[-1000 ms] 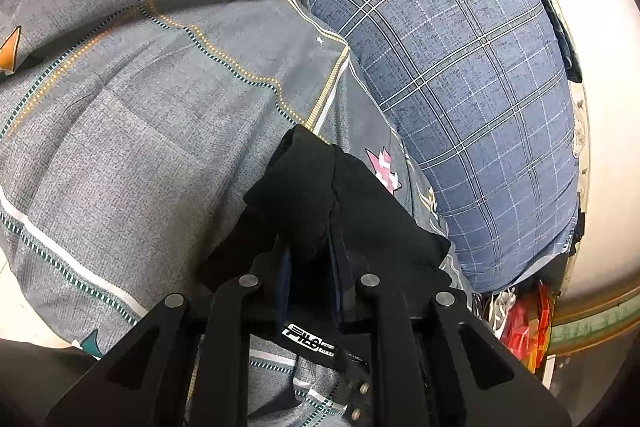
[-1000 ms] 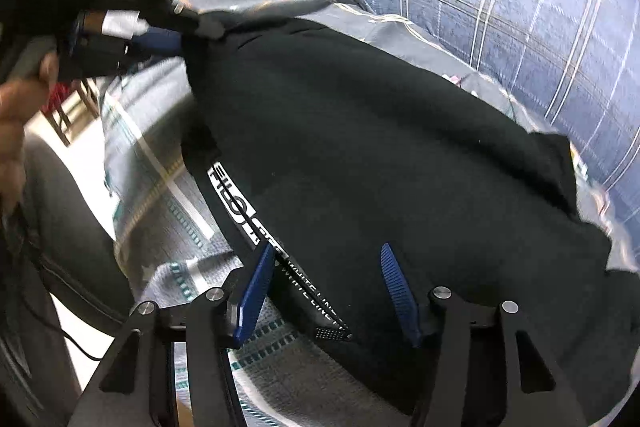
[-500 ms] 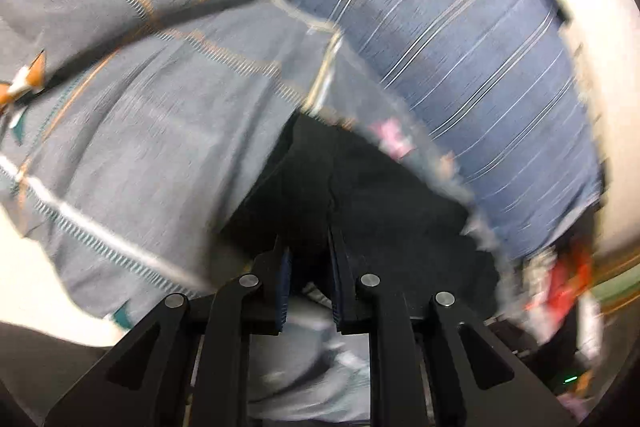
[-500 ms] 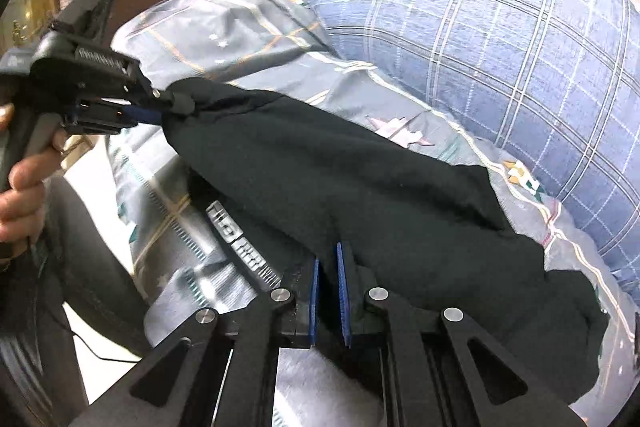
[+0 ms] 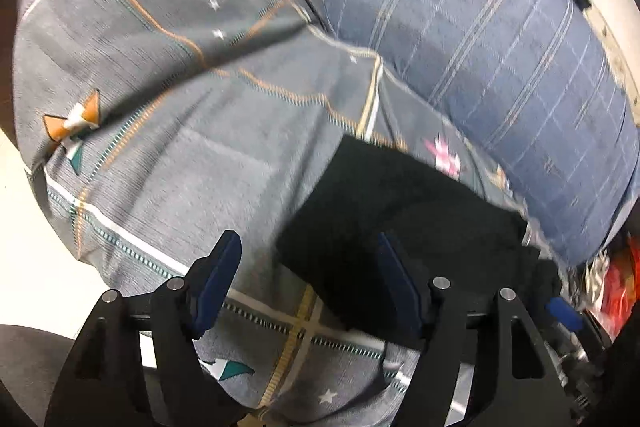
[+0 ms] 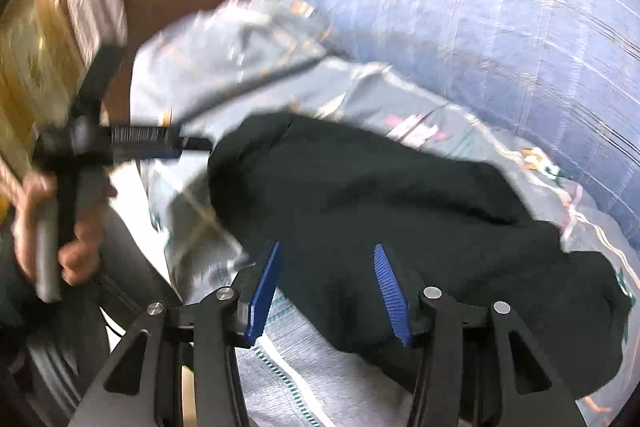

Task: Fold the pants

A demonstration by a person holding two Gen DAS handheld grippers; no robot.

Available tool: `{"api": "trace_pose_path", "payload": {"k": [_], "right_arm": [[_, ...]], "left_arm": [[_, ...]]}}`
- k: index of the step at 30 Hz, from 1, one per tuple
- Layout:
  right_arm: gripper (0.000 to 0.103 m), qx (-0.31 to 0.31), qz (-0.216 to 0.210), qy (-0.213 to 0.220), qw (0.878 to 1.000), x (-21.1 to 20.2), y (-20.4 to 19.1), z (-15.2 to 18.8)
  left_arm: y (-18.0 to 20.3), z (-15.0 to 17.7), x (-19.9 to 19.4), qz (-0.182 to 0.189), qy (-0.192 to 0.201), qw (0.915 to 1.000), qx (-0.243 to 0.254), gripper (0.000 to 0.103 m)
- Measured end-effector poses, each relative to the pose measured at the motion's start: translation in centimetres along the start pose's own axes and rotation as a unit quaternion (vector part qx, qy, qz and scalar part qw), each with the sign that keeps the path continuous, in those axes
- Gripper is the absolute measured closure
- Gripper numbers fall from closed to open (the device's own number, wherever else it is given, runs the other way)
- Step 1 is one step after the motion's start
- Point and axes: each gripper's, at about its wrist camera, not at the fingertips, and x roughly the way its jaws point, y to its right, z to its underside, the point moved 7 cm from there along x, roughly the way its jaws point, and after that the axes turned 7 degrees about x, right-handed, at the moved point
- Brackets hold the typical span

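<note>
Pants (image 6: pixel 380 211) lie released, long axis ten to four o'clock; right gripper (image 6: pixel 328 291) and left gripper (image 5: pixel 308 279), jaws just opened, empty, hover at either end.

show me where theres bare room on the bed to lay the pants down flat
The grey patterned bedsheet is bare on the side of the black pants away from the blue checked pillow, out to the bed's edge. The strip between pants and pillow is narrow and crowded.
</note>
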Motion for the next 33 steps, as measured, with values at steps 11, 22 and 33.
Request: {"api": "trace_pose_path", "payload": {"k": [11,22,33], "right_arm": [[0.049,0.330,0.025,0.082,0.940,-9.4,19.4,2.9],[0.051,0.469,0.047,-0.003,0.882,-7.5,26.8,10.7],[0.092,0.485,0.088,-0.017,0.870,-4.8,27.6,10.6]], "left_arm": [[14.8,0.3,1.7,0.106,-0.020,0.9874,0.116,0.033],[22.1,5.1,7.4,0.141,-0.112,0.9711,0.157,0.033],[22.0,6.3,8.3,0.116,-0.117,0.9709,0.173,0.033]]}}
